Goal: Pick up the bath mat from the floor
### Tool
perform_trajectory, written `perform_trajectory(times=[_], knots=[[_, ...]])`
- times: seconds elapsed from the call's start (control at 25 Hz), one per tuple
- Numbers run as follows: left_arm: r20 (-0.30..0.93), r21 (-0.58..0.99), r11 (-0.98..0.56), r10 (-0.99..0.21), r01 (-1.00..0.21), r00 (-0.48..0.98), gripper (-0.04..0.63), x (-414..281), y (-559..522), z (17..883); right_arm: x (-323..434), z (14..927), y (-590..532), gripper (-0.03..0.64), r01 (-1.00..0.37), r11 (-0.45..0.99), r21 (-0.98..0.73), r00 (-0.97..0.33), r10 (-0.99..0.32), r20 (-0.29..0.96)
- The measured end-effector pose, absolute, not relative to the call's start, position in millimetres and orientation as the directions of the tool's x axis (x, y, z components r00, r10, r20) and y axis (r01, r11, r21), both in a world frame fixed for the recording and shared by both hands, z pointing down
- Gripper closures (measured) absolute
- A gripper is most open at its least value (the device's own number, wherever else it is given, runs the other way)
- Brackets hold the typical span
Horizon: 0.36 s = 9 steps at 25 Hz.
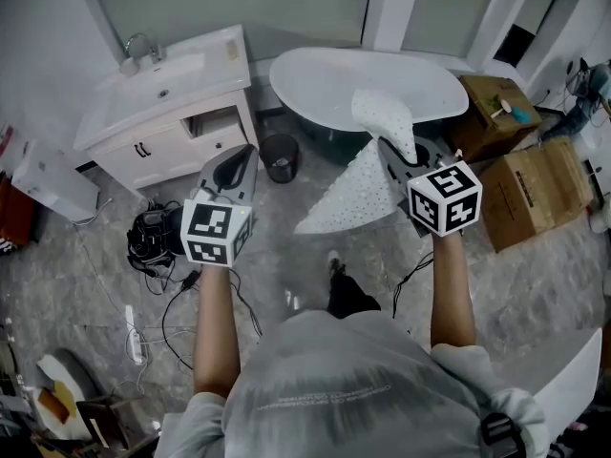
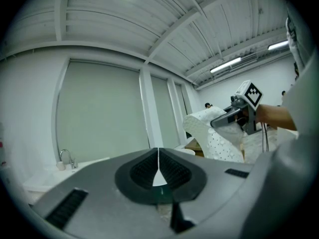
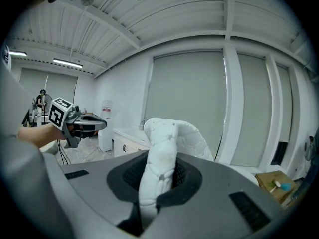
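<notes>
The bath mat [image 1: 355, 195] is white with a dotted underside; it hangs off the floor in front of me, its top edge folded over above the jaws. My right gripper [image 1: 394, 151] is shut on that top edge. In the right gripper view the quilted mat [image 3: 160, 158] stands pinched between the pads of the right gripper [image 3: 158, 177]. My left gripper [image 1: 236, 173] is held level to the left of the mat, apart from it. Its jaws [image 2: 158, 164] are shut with nothing between them. From the left gripper view the mat [image 2: 215, 139] hangs from the right gripper [image 2: 230, 117].
A white vanity with a sink [image 1: 160, 95] stands at the back left and a white bathtub [image 1: 315, 76] behind the mat. A small black bin [image 1: 280, 156] sits between them. Cardboard boxes [image 1: 537, 195] stand at the right. Cables and a black bundle [image 1: 153, 239] lie on the floor at the left.
</notes>
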<state>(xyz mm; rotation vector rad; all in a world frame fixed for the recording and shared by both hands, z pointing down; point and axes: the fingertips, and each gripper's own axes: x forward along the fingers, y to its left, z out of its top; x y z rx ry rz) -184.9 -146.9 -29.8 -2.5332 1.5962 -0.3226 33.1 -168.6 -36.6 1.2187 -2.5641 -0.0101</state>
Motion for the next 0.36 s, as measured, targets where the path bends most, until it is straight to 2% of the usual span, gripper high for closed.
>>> perform_trajectory(times=[0.36], knots=[[0.139,-0.222,-0.452,-0.892,-0.864,0.431,0.577,-184.3,-144.6,-17.4,26.9,-23.7,-167.4,0.577,-0.754,0.646,0.123,-0.595,-0.75,0.29]])
